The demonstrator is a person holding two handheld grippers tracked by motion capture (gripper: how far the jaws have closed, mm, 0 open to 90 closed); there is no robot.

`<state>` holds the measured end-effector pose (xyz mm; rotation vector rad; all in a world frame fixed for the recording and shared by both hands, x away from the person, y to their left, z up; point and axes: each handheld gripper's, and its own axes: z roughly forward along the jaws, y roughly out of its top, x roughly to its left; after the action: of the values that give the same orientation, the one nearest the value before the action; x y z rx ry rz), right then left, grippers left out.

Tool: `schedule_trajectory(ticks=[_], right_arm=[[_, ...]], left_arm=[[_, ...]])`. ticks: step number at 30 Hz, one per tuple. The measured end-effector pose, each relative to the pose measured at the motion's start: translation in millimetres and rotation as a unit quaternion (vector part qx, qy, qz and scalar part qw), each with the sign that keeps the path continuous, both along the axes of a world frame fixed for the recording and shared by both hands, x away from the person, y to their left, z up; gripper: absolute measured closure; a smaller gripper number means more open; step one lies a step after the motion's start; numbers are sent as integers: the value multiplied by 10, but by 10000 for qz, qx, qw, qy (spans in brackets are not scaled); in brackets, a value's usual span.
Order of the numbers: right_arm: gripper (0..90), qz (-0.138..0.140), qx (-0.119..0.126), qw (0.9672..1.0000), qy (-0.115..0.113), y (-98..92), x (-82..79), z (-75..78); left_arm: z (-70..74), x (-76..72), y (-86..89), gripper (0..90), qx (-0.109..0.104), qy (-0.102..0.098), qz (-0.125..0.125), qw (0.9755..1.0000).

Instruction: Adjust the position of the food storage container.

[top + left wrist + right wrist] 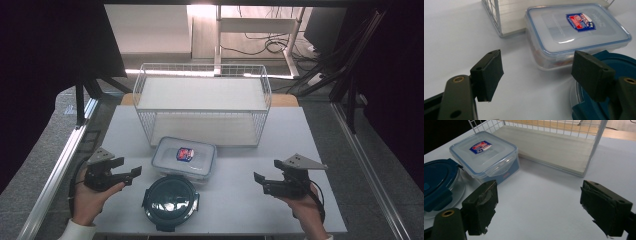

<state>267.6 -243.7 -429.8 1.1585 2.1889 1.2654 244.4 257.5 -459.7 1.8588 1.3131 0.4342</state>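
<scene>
Bright light falls from above onto the pale grey table [250, 200], while the room's edges sink into near black. Glare glints off the round dark-teal container lid [170, 195] and the clear rectangular plastic box's lid [564, 41]. Both gripper views show soft, slightly blurred jaws up close.

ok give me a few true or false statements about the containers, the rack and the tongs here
1. The rectangular container has its lid on. True.
2. The round container sits inside the wire rack. False: it stands on the table, in front of the rectangular one.
3. The left tongs hold the round container. False: they are open and empty.
4. The right tongs are open with nothing between them. True.
5. The round container has a dark blue lid. True.
</scene>
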Motion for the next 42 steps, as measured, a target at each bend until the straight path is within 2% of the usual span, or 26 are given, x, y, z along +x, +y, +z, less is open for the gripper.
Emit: schedule_trajectory(ticks=[4, 8, 23, 26, 31, 32, 34, 35, 36, 39, 42], right_arm=[[170, -28, 11, 9999, 140, -32, 43, -71], [188, 9, -26, 9996, 264, -4, 53, -116], [199, -74, -19, 9991, 418, -5, 21, -111], [198, -69, 7, 9990, 430, -9, 24, -111], [196, -7, 5, 9986, 537, -23, 41, -146], [196, -7, 5, 9986, 537, -23, 41, -146], [194, -35, -33, 9983, 574, -34, 55, -166], [194, -35, -33, 9983, 574, -34, 55, -166], [194, -37, -43, 9981, 608, -31, 59, -175], [194, -11, -71, 9981, 610, -19, 62, -178], [195, -11, -89, 9980, 620, -16, 66, -175]], left_arm=[[-56, 4, 19, 248, -2, 109, 55, 9999], [-56, -8, 42, 250, 10, 126, 102, 9999], [-18, -82, 64, 245, -45, 149, 10, 9999], [24, -104, 92, 245, -34, 78, -5, 10000], [204, -115, 276, 241, -86, 21, 43, 10000], [204, -115, 276, 239, -86, 21, 43, 10000], [351, -107, 363, 237, -225, -47, 107, 9997], [351, -107, 363, 237, -225, -47, 107, 9997], [429, -90, 379, 236, -156, -26, 116, 9998], [513, -65, 365, 235, -58, -39, 86, 9999], [534, -37, 345, 235, -104, 10, -4, 9999]])
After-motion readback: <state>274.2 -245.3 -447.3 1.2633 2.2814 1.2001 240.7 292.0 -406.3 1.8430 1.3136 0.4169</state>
